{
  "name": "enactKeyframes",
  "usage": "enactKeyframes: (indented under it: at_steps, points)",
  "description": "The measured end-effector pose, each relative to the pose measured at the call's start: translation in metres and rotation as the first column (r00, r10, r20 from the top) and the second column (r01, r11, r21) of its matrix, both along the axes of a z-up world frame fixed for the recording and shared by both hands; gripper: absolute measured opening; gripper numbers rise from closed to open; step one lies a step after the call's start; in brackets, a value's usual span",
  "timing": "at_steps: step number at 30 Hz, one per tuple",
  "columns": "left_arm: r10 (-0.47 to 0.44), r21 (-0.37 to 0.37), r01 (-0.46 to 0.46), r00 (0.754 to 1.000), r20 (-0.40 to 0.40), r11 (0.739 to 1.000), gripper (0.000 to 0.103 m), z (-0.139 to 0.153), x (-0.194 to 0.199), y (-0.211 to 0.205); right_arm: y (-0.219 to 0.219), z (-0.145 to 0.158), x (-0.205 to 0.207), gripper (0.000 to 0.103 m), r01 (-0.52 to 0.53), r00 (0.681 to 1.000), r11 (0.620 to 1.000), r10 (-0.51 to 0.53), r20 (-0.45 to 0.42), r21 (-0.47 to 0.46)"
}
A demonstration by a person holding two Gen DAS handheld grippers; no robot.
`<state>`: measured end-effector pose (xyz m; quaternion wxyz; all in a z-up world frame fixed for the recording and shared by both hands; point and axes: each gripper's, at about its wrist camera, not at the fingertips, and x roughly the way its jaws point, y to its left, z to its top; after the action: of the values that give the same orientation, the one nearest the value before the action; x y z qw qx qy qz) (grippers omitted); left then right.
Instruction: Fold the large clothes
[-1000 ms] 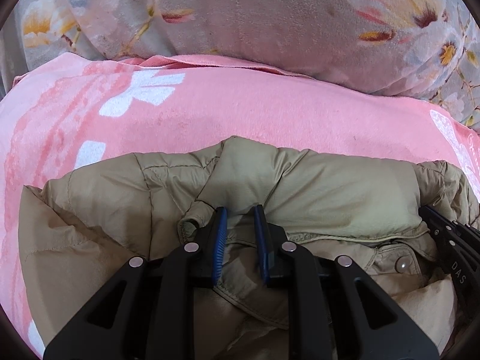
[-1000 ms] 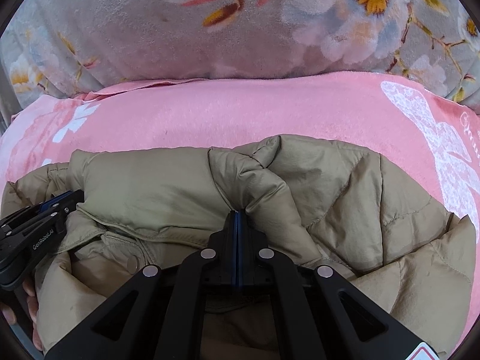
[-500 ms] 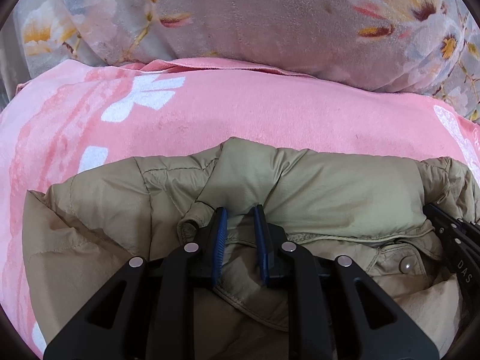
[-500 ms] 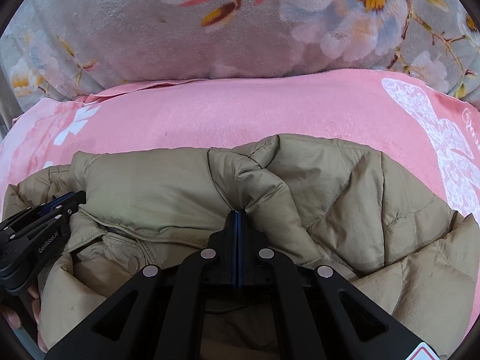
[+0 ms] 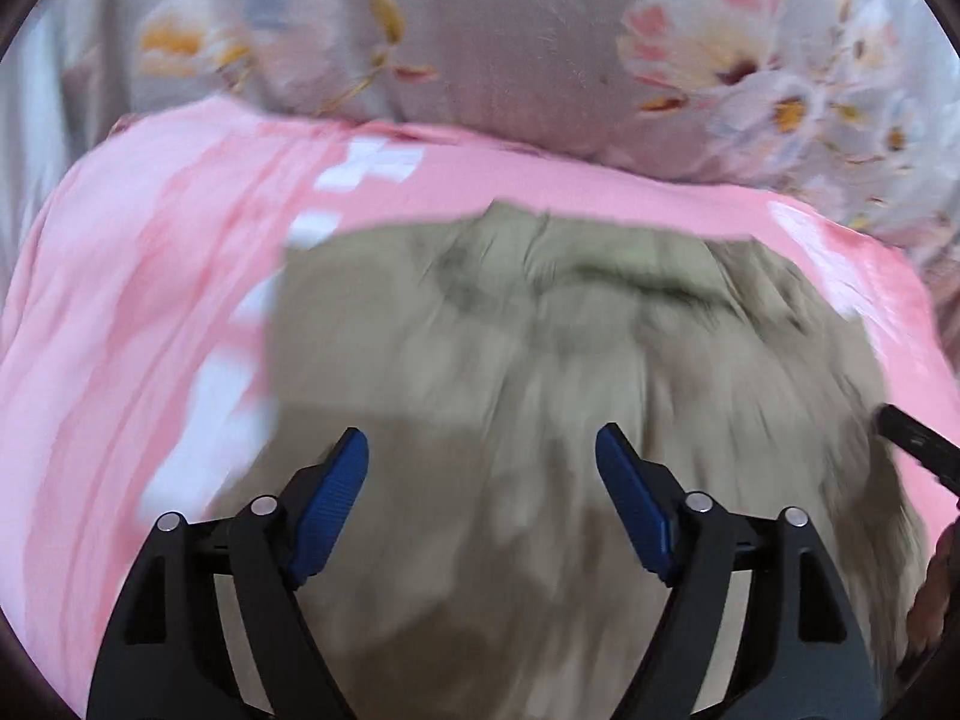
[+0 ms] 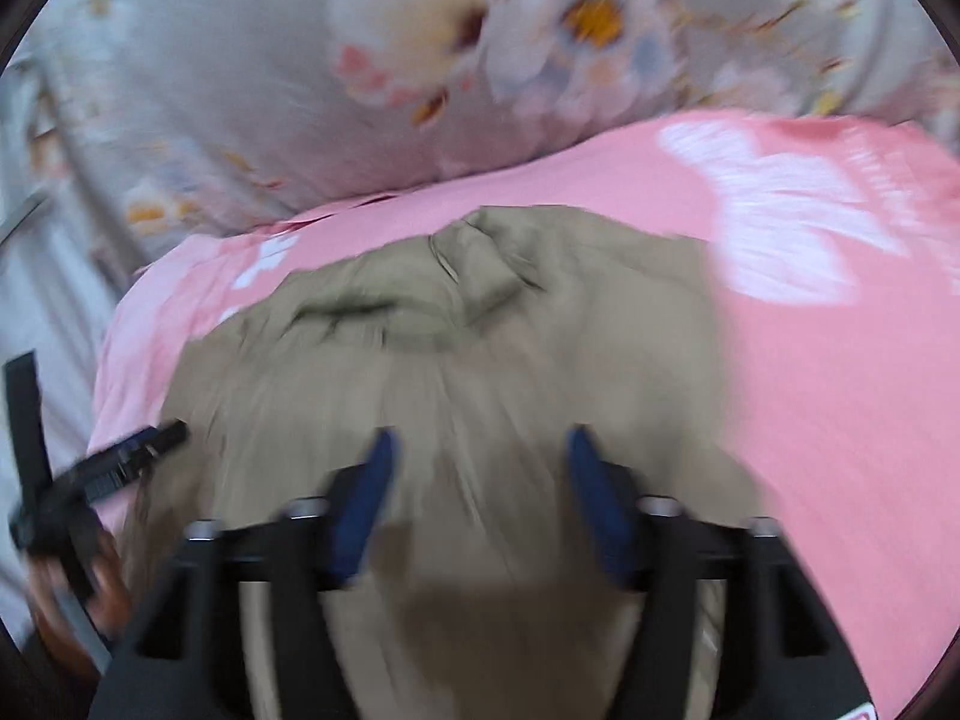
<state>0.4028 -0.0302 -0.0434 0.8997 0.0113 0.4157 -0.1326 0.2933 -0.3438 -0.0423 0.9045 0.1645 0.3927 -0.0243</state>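
Now both grippers stand spread and empty: the left gripper [image 5: 482,456] and right gripper [image 6: 479,456] have just opened, releasing the khaki jacket [image 5: 570,360]. It lies mid-frame on the pink blanket [image 5: 150,300]; though blurred, this fold seems laid.

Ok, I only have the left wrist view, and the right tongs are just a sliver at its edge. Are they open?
Observer: Yes, the right tongs are open. The jaws have just been opening, and nothing is pinched between them.
Operator: What's below them?
Observer: The khaki jacket, lying on the pink blanket.
Operator: Anything to the right of the jacket?
Observer: A big white butterfly print on the blanket, in full view here.
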Motion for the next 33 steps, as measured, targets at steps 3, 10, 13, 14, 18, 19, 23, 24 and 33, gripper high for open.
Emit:
enactKeyframes:
  at_steps: [3,10,13,14,18,19,23,24,33]
  points:
    - [0.037,-0.05,-0.042,0.996,-0.085,0.998,0.081,0.001,-0.055,0.072,-0.024,0.007,-0.112,0.072,0.039,0.999,0.998,-0.041,-0.031,-0.04]
    - [0.133,-0.204,-0.189,0.956,-0.262,0.96,0.082,-0.025,-0.155,0.177,-0.053,-0.023,-0.272,0.074,0.239,0.967,0.966,-0.227,-0.115,0.102]
    - [0.143,-0.248,-0.216,0.949,-0.28,0.944,0.082,-0.034,-0.185,0.184,-0.037,-0.039,-0.294,0.074,0.245,0.964,0.964,-0.231,-0.132,0.103]
    - [0.145,-0.267,-0.224,0.947,-0.286,0.937,0.082,-0.038,-0.194,0.186,-0.033,-0.043,-0.297,0.074,0.239,0.966,0.962,-0.221,-0.136,0.131]
    - [0.163,-0.33,-0.262,0.94,-0.298,0.907,0.08,-0.048,-0.216,0.195,-0.013,-0.05,-0.299,0.076,0.24,0.968,0.962,-0.225,-0.116,0.134]
    - [0.173,-0.339,-0.273,0.939,-0.297,0.9,0.076,-0.048,-0.221,0.196,-0.01,-0.05,-0.298,0.076,0.238,0.968,0.963,-0.224,-0.114,0.13]
    - [0.167,-0.34,-0.278,0.933,-0.32,0.898,0.039,-0.047,-0.226,0.195,-0.001,-0.052,-0.298,0.061,0.225,0.973,0.954,-0.21,-0.092,0.2]
    - [0.165,-0.334,-0.278,0.93,-0.328,0.901,0.032,-0.047,-0.227,0.194,0.002,-0.051,-0.297,0.052,0.222,0.974,0.958,-0.208,-0.095,0.183]
    - [0.149,-0.336,-0.226,0.959,-0.24,0.914,0.003,0.004,-0.266,0.192,0.013,0.001,-0.334,0.005,0.2,0.975,0.966,-0.212,0.059,0.164]
